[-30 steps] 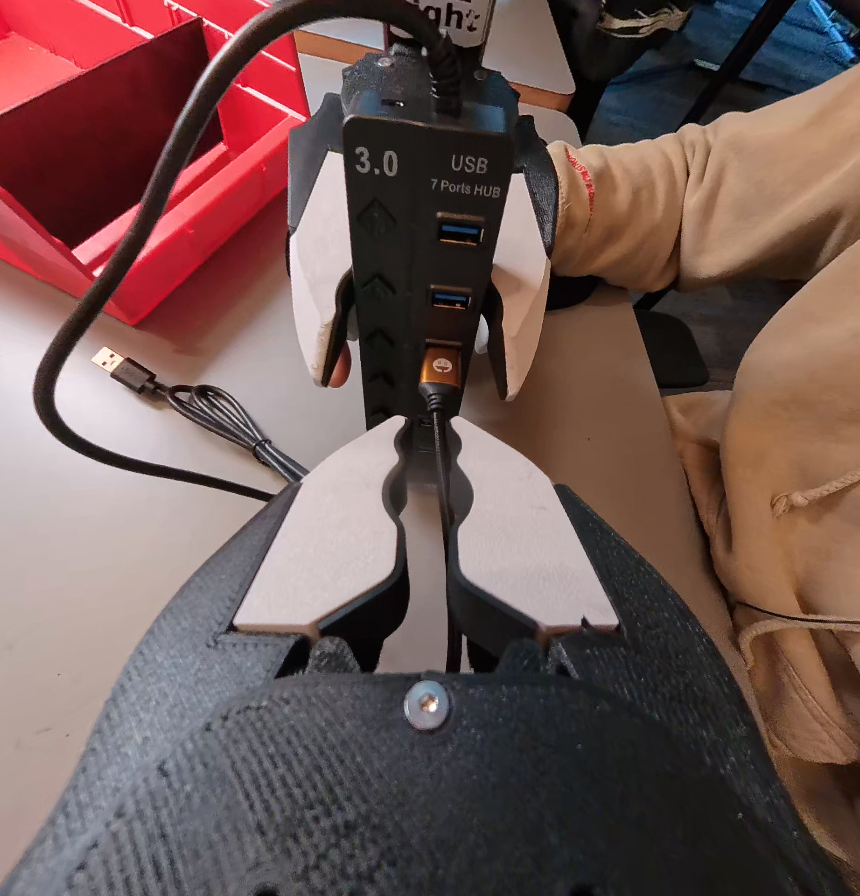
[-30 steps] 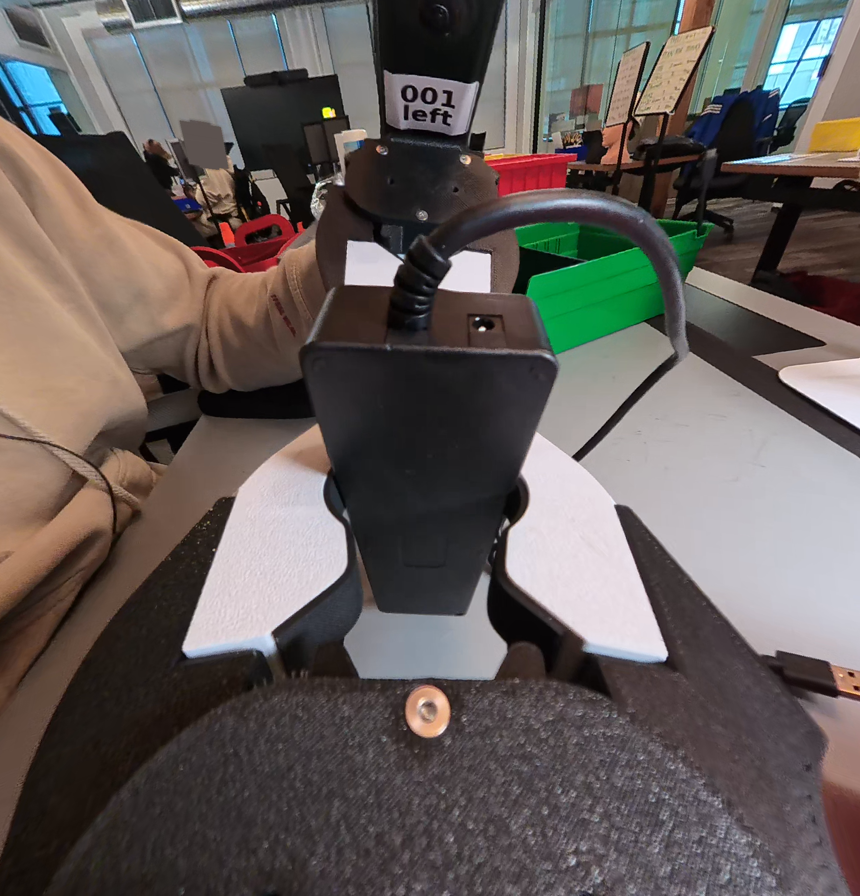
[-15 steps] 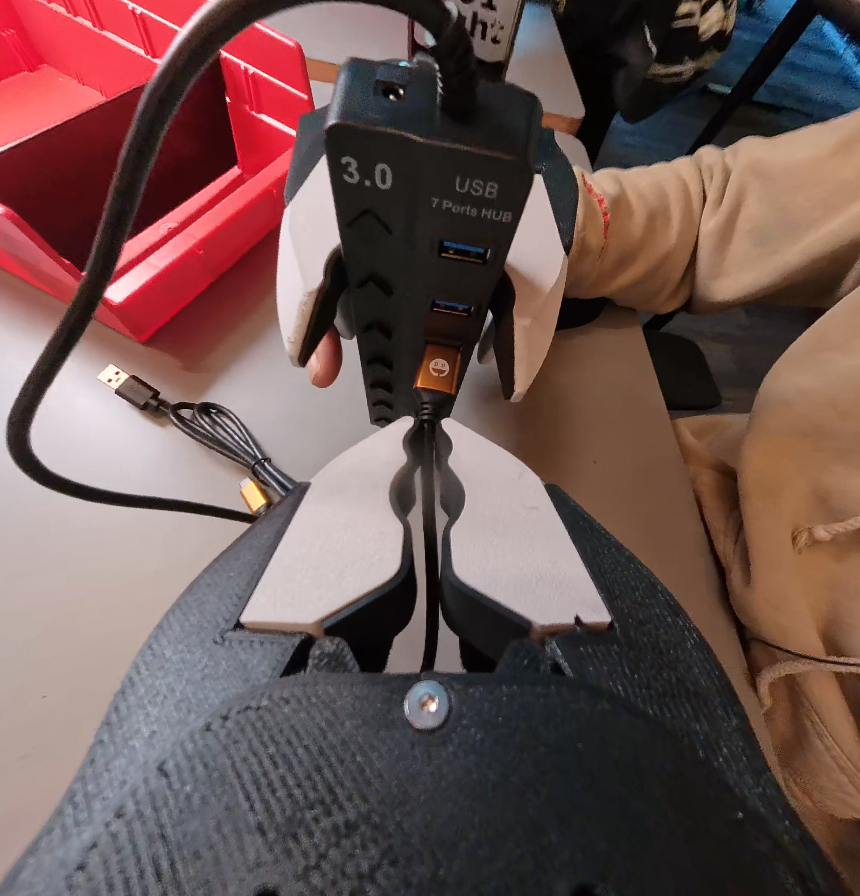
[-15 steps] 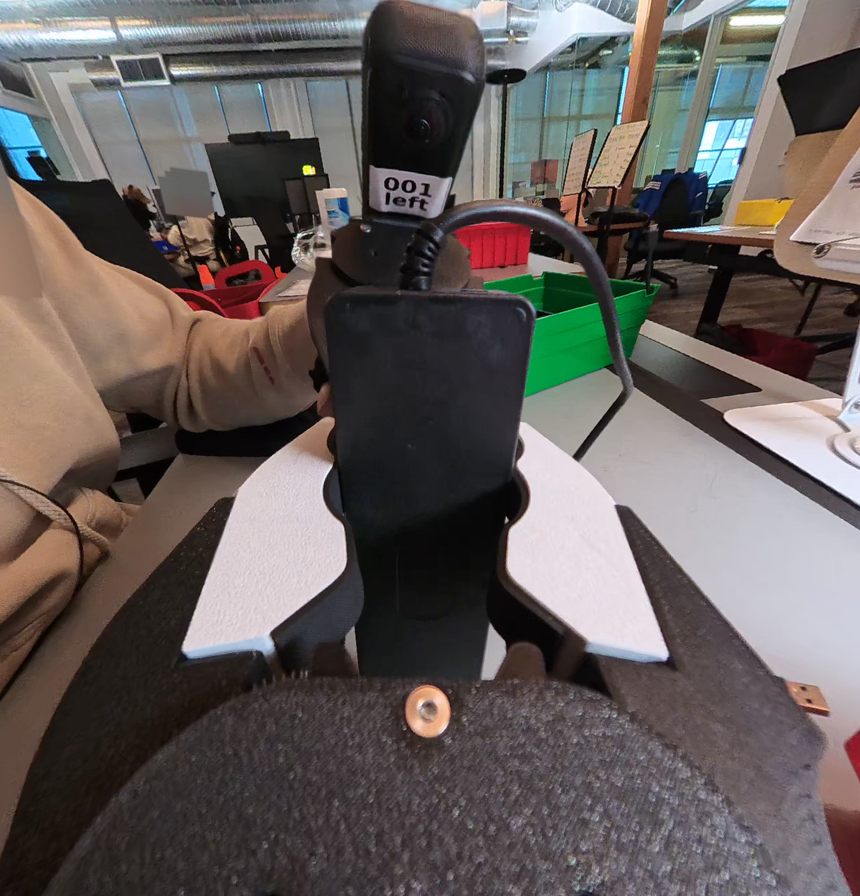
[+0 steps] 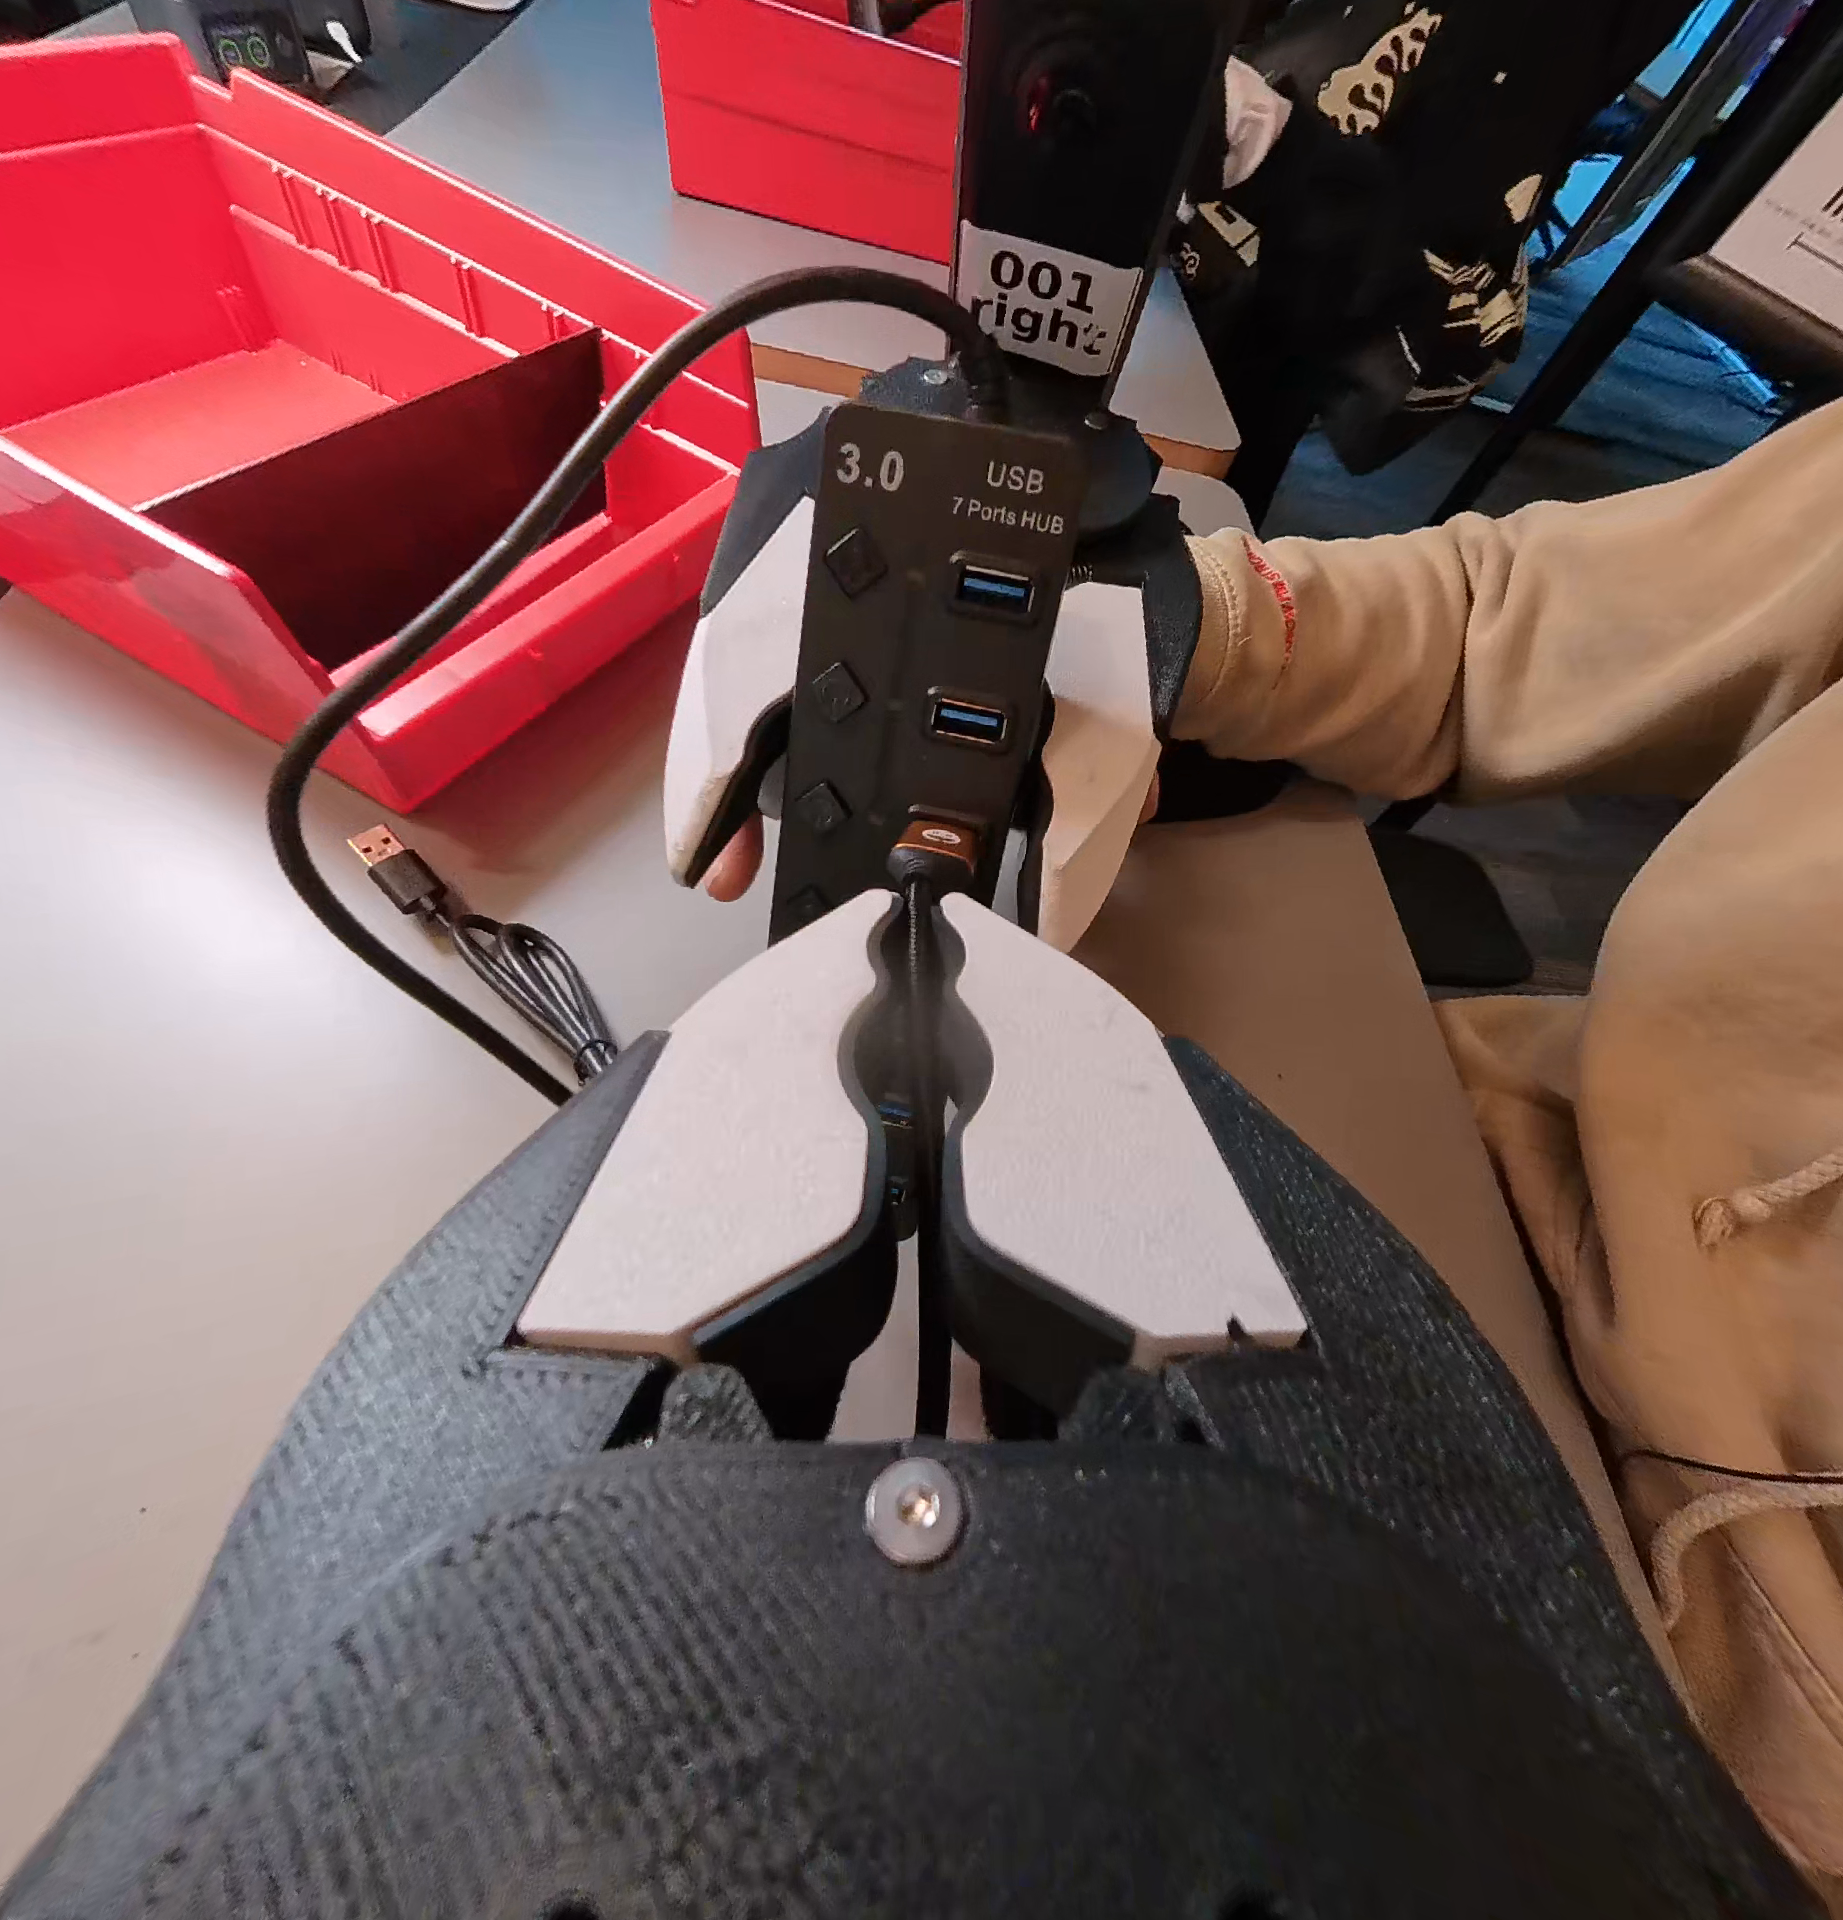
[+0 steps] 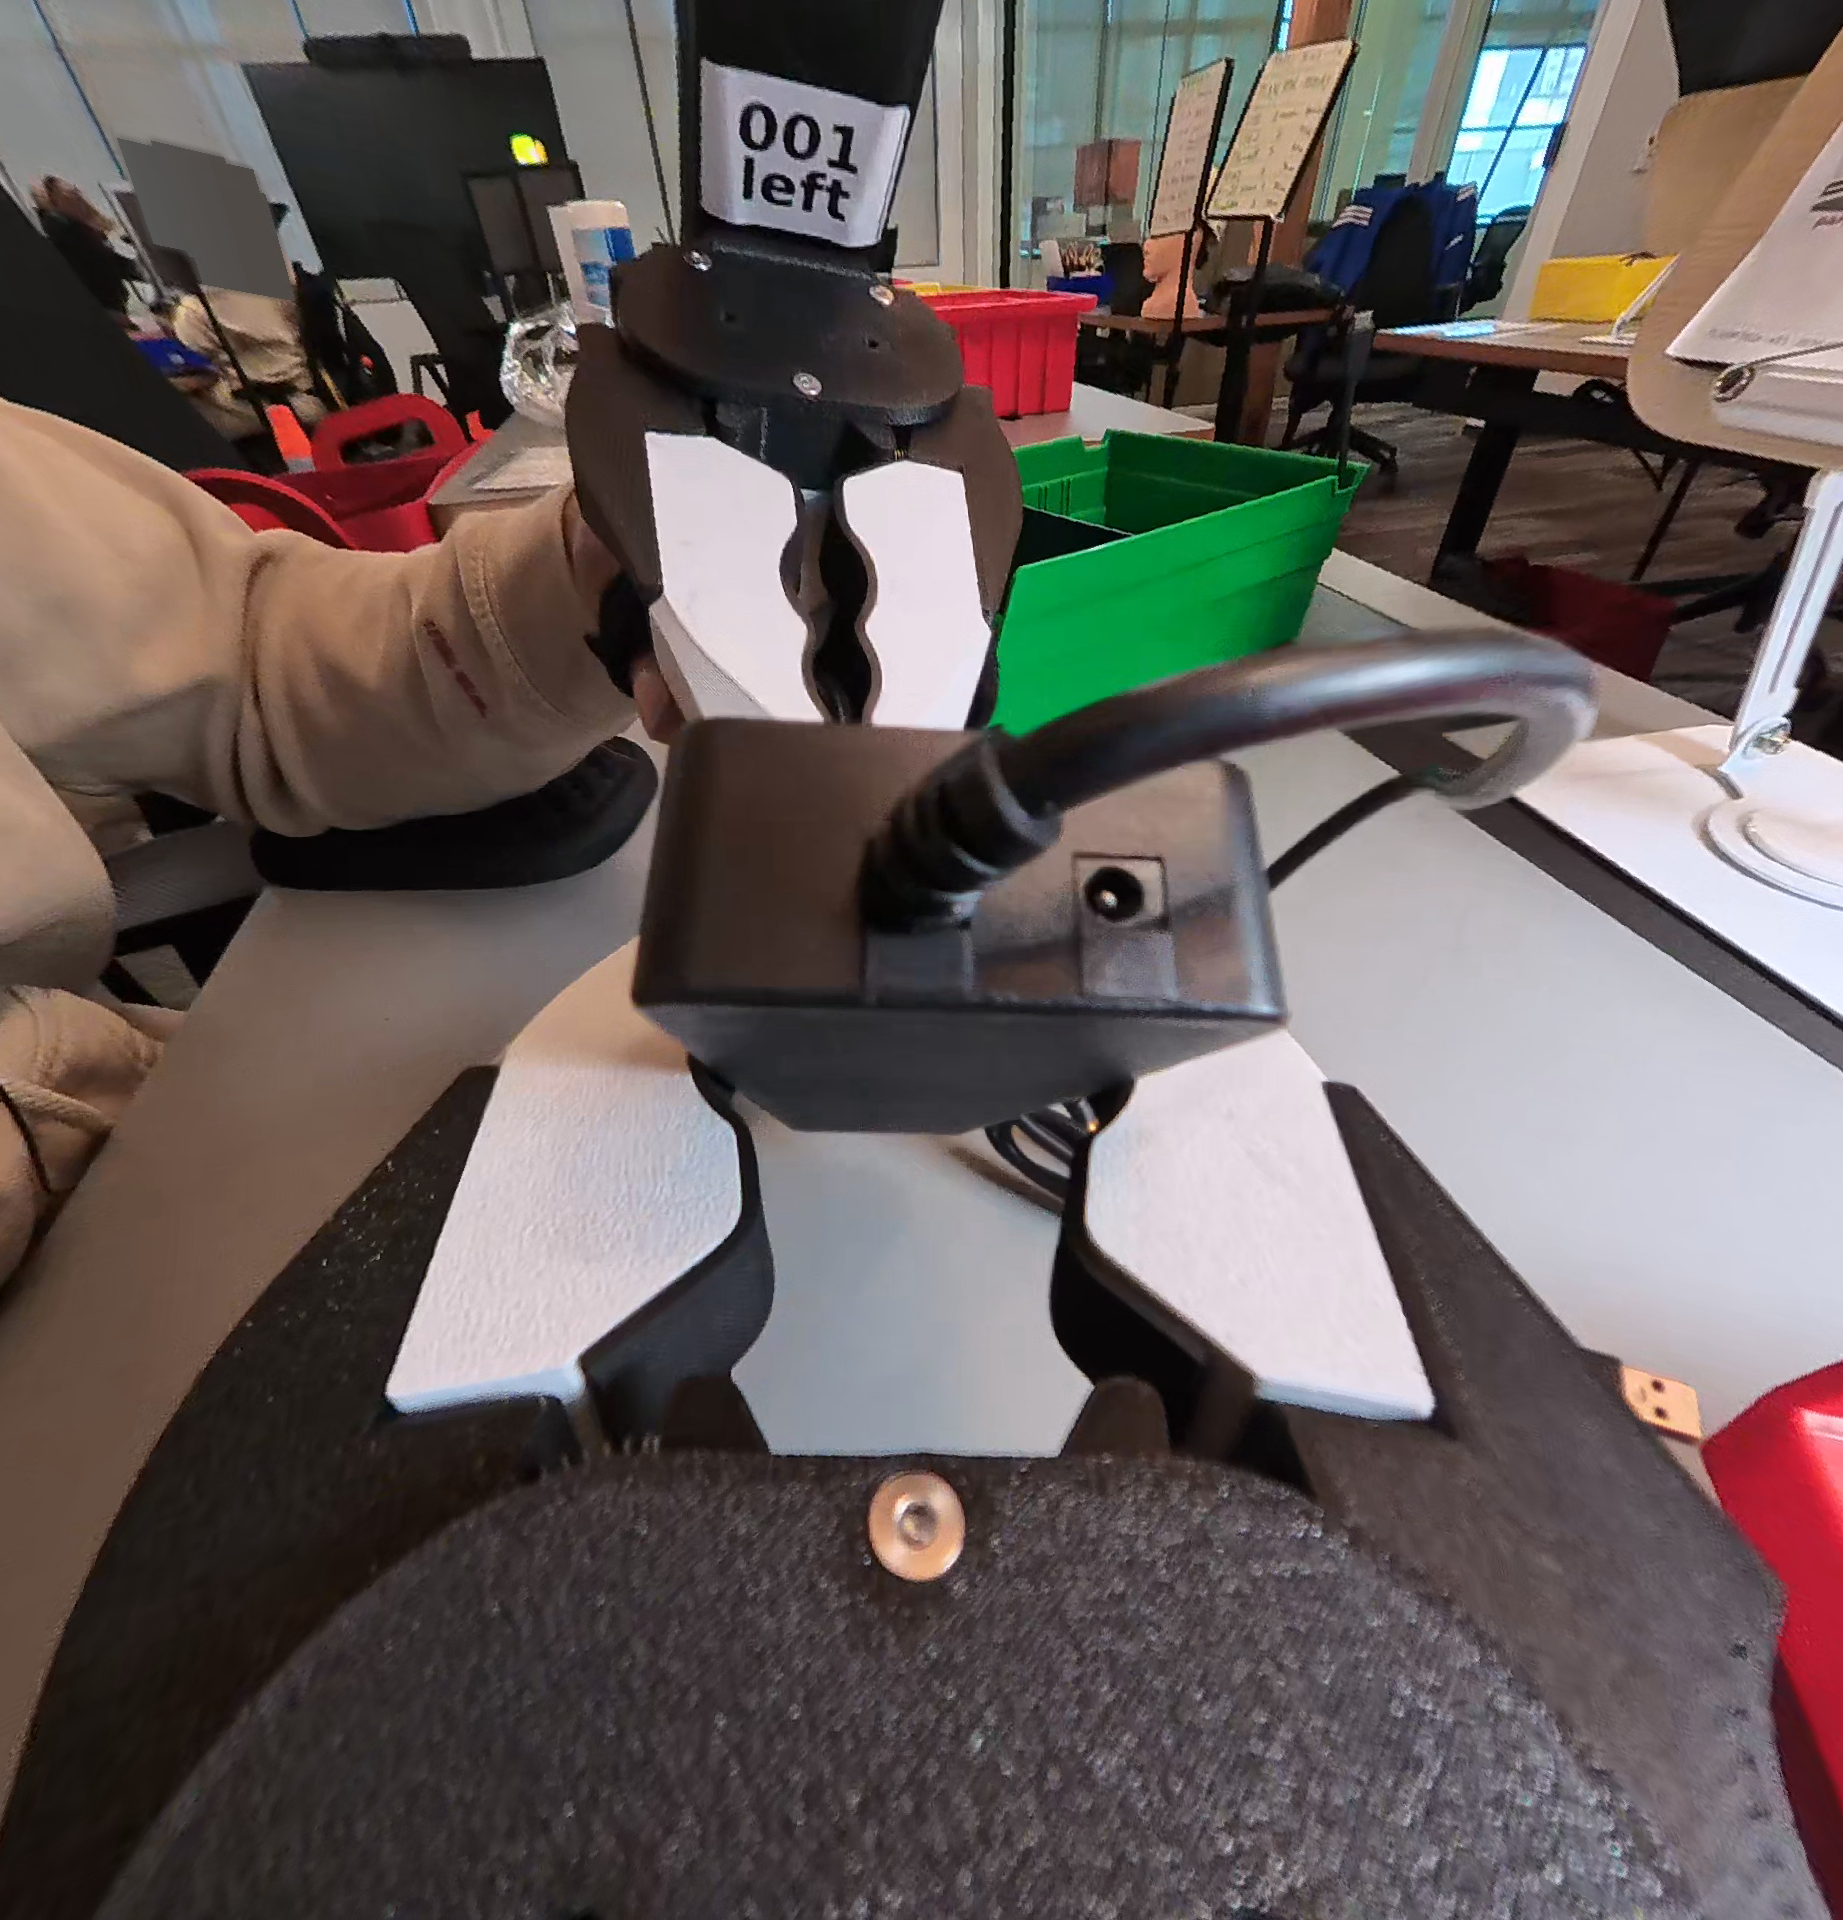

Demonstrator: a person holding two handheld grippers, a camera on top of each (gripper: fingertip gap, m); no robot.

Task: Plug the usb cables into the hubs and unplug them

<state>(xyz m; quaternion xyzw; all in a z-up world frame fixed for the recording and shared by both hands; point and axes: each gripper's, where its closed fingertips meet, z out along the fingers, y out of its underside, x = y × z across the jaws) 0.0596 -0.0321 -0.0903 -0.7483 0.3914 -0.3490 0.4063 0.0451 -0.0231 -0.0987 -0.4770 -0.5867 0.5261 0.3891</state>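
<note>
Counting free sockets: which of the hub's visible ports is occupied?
The third port down, holding the orange plug; the two blue ports above it sit empty.

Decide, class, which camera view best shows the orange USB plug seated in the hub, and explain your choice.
The left wrist view shows it best: the orange USB plug sits in the third port on the face of the hub, its cable running back between the left gripper jaws. The right wrist view shows only the hub's end and back, hiding the plug.

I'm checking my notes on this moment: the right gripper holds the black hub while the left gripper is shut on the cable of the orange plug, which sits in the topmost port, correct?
Not quite. In the left wrist view the orange plug sits in the third port down; the two blue ports above it are empty. The rest holds: the right gripper holds the black hub, and the left gripper is shut on the cable.
</note>
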